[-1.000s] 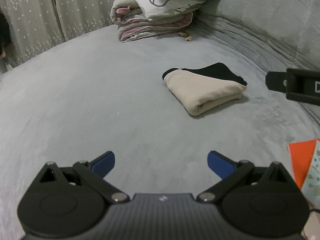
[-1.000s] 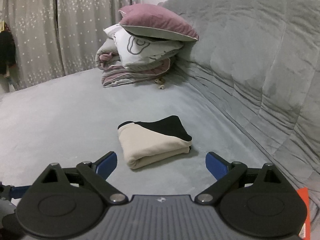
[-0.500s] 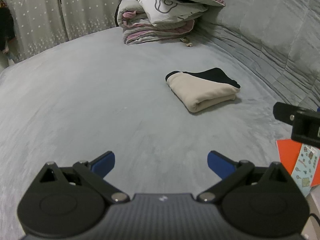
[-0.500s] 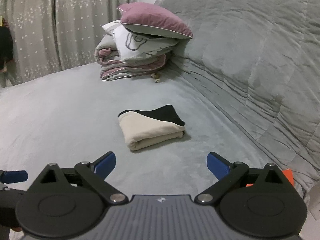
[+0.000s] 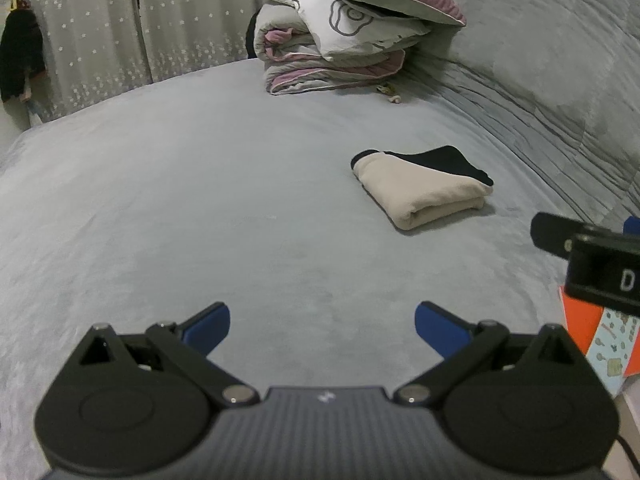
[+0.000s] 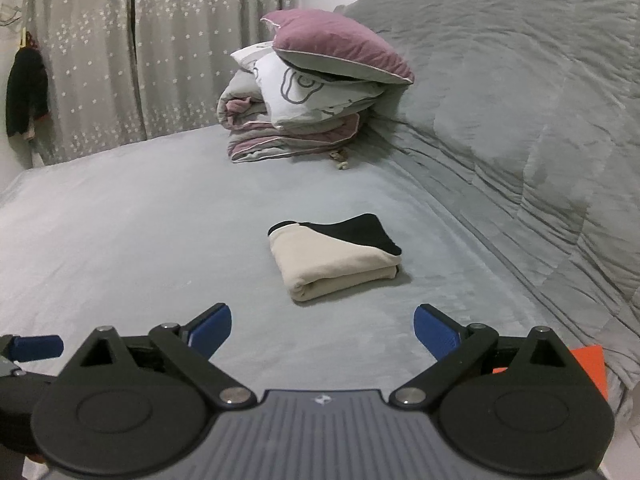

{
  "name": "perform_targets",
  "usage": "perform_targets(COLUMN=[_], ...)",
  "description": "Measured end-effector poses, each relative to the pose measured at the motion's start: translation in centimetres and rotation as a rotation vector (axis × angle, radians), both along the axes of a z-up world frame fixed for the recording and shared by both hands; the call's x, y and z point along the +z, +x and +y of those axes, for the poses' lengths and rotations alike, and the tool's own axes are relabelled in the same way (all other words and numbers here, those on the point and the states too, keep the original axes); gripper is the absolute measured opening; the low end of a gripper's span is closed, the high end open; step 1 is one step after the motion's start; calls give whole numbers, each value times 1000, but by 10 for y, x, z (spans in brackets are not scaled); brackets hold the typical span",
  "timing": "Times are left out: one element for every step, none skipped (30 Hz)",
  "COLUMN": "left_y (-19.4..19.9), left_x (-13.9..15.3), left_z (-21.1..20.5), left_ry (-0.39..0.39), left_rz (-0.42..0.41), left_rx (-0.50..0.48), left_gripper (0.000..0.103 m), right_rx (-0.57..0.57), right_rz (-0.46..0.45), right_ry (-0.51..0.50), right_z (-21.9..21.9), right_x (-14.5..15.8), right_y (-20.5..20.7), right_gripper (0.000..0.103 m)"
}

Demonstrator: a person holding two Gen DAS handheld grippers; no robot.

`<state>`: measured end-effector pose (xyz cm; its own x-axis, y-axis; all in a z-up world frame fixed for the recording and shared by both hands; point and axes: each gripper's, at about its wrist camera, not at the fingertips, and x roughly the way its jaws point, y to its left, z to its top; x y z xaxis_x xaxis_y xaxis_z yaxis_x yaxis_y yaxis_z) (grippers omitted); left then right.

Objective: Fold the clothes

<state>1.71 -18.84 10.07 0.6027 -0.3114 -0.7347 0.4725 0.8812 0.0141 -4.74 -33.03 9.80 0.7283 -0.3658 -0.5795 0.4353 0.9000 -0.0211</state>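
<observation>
A beige and black garment (image 5: 420,188) lies folded into a compact bundle on the grey bed (image 5: 200,208), right of centre; it also shows in the right wrist view (image 6: 334,260). My left gripper (image 5: 322,326) is open and empty, well short of the bundle and to its left. My right gripper (image 6: 322,328) is open and empty, directly in front of the bundle with a gap of bedsheet between. The right gripper's body shows at the right edge of the left wrist view (image 5: 592,256).
A stack of folded quilts and pillows (image 5: 344,44) sits at the bed's far end, also in the right wrist view (image 6: 316,100). A grey padded backrest (image 6: 520,140) rises on the right. Curtains (image 6: 120,60) hang behind. An orange card (image 5: 588,328) lies at the near right.
Both grippers have drawn back and risen away from the folded garment, which lies still. Both stay open and empty.
</observation>
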Motion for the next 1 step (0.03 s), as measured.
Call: perform_targets(left_y=[0], left_x=[0], left_z=[1], left_ry=[0], left_rz=[-7], left_rx=[2], left_gripper=[103], right_rx=[3], right_rz=[1], right_ry=[1], right_z=[1], right_x=[0], right_y=[1], right_gripper=[99])
